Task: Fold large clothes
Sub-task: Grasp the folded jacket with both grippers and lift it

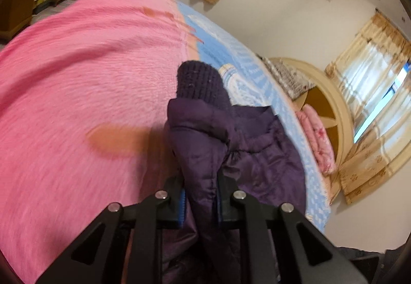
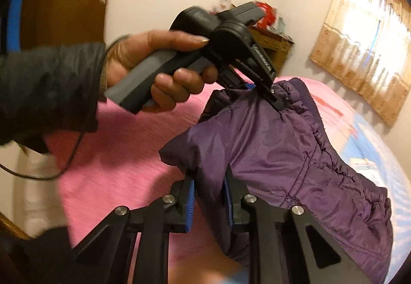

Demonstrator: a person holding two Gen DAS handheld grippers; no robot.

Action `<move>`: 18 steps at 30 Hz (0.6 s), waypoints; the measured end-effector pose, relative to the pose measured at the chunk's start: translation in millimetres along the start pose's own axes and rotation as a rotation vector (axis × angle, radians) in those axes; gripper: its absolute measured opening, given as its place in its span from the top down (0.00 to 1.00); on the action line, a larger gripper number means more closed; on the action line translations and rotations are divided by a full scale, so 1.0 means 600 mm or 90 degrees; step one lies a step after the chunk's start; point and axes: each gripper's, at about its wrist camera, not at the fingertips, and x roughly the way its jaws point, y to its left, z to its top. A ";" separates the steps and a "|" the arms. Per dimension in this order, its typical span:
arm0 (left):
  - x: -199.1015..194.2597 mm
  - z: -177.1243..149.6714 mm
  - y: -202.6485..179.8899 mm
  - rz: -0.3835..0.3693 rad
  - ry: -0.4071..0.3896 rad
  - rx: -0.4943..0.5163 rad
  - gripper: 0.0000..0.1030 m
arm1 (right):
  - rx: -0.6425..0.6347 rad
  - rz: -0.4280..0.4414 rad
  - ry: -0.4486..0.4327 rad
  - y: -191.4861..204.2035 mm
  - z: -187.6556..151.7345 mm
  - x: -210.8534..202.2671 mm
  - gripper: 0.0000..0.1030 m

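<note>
your left gripper (image 1: 200, 196) is clamped on a thick fold of the purple jacket (image 1: 231, 145), its blue pads pressed in from both sides. your right gripper (image 2: 209, 196) bites another bunch of the same jacket (image 2: 282, 150) in just the same way. the right wrist view shows the left gripper (image 2: 259, 86) pinching the far edge near the gathered hem, with your hand (image 2: 159, 63) around its handle.

the jacket hangs between the two grips, lifted over the pink blanket (image 1: 77, 78), and its dark knitted cuff (image 1: 199, 81) sticks up beyond the left jaws. this looks like an early carrying or spreading step, not yet a fold. keep both grips firm, since the slick quilted cloth could slide out. draw the two grippers apart until the span goes taut, then lower it flat on the pink area.

further out, the blue patterned sheet (image 1: 231, 58) runs along the bed's edge, with a folded pink quilt (image 1: 318, 140) by the headboard (image 1: 341, 114). they are well apart from your work. the thin cable (image 2: 72, 155) trailing from your sleeve might snag.
</note>
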 end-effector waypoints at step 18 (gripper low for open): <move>0.166 0.140 -0.355 -0.051 0.001 0.160 0.68 | 0.496 0.177 -0.260 -0.322 -0.137 -0.250 0.87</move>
